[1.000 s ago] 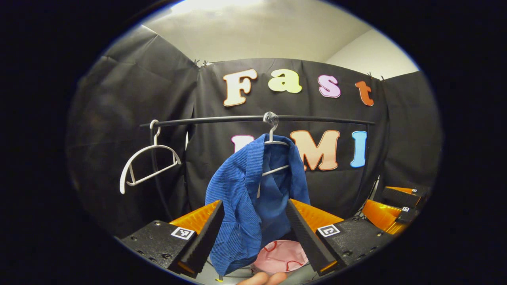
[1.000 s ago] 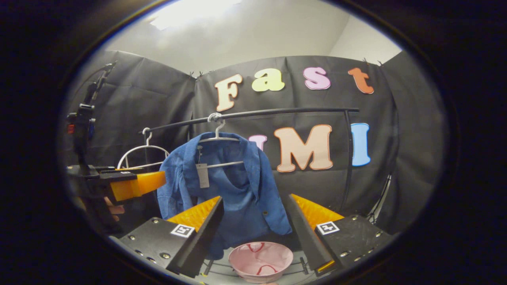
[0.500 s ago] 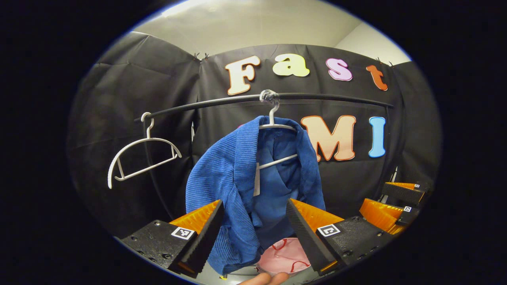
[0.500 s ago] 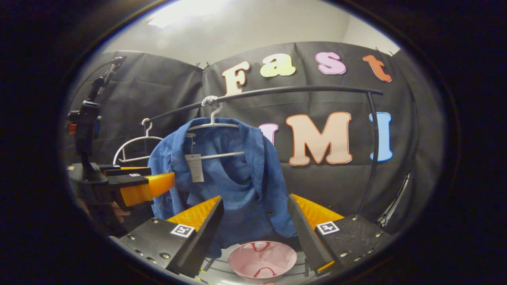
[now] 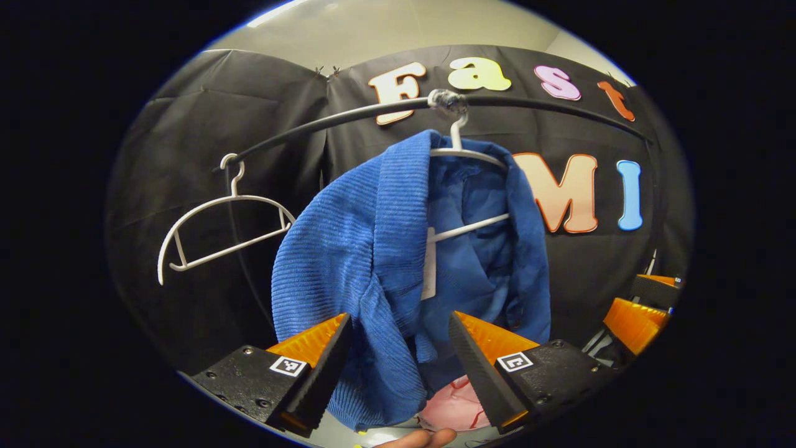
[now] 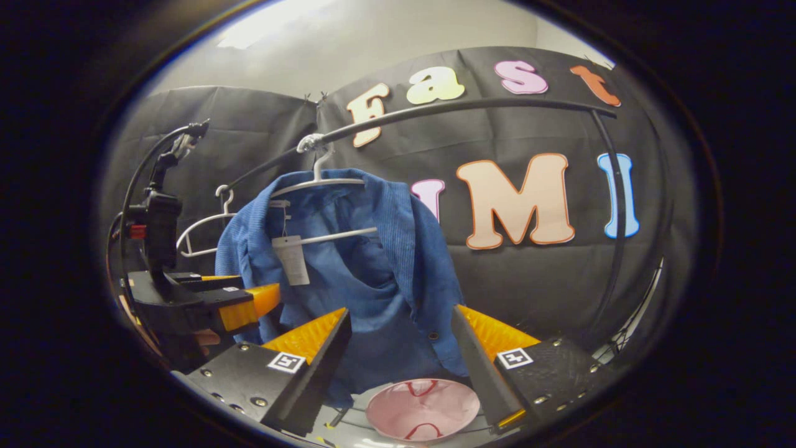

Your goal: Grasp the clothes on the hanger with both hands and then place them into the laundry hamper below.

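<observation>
a: what are your claws doing?

b: i'm holding my left gripper (image 5: 398, 361) wide apart, the blue jacket (image 5: 398, 249) hanging just beyond its tips, nothing pinched. my right gripper (image 6: 401, 354) is gaping too, facing the jacket's front edge.

a: why is the jacket sitting like that?

b: it's draping off the white hanger (image 6: 320, 183), hooked on the black rail (image 6: 472, 106), so i judge both shoulders need lifting clear.

a: room to move?

b: the pink hamper (image 6: 423, 410) is waiting open under the jacket. an empty hanger (image 5: 217, 218) is hanging beside the jacket, apart from it.
</observation>
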